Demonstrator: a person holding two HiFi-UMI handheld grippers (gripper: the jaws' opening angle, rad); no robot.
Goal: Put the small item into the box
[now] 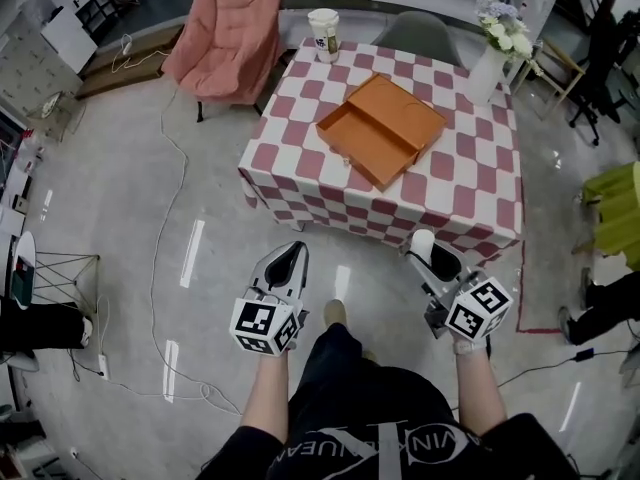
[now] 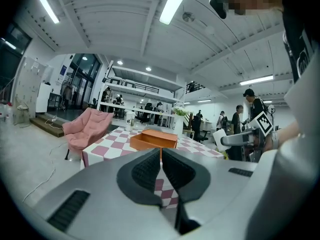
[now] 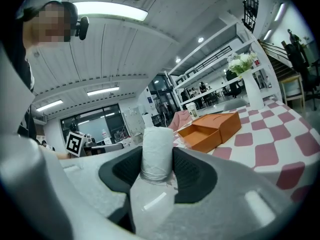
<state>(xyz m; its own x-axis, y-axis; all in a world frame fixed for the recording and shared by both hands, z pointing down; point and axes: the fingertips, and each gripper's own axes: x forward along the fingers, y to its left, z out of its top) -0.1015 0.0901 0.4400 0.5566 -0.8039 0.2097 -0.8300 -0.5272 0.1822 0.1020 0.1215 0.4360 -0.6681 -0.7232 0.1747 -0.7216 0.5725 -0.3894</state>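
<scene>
Fingers (image 3: 192,170) on the right gripper (image 1: 428,252): clamped on the small item (image 3: 157,141), a white wrapped roll standing up between them. On the left gripper (image 2: 161,159): pinched together on nothing.

Carry stage, by the look of it. Both held low over the floor, short of the table (image 1: 470,213), and nothing lying in the box (image 1: 385,128) yet.

Next up, probably: step in, lift over the near table edge, hover above the open orange half, then let go. Worth minding the box's raised walls on the drop.

Plenty of bare floor for the approach, with a loose cable (image 1: 160,218) well off to the left. Vase (image 1: 488,68) and paper cup (image 1: 323,33) at the far side, well apart from the box, so a clear line in from the front.
</scene>
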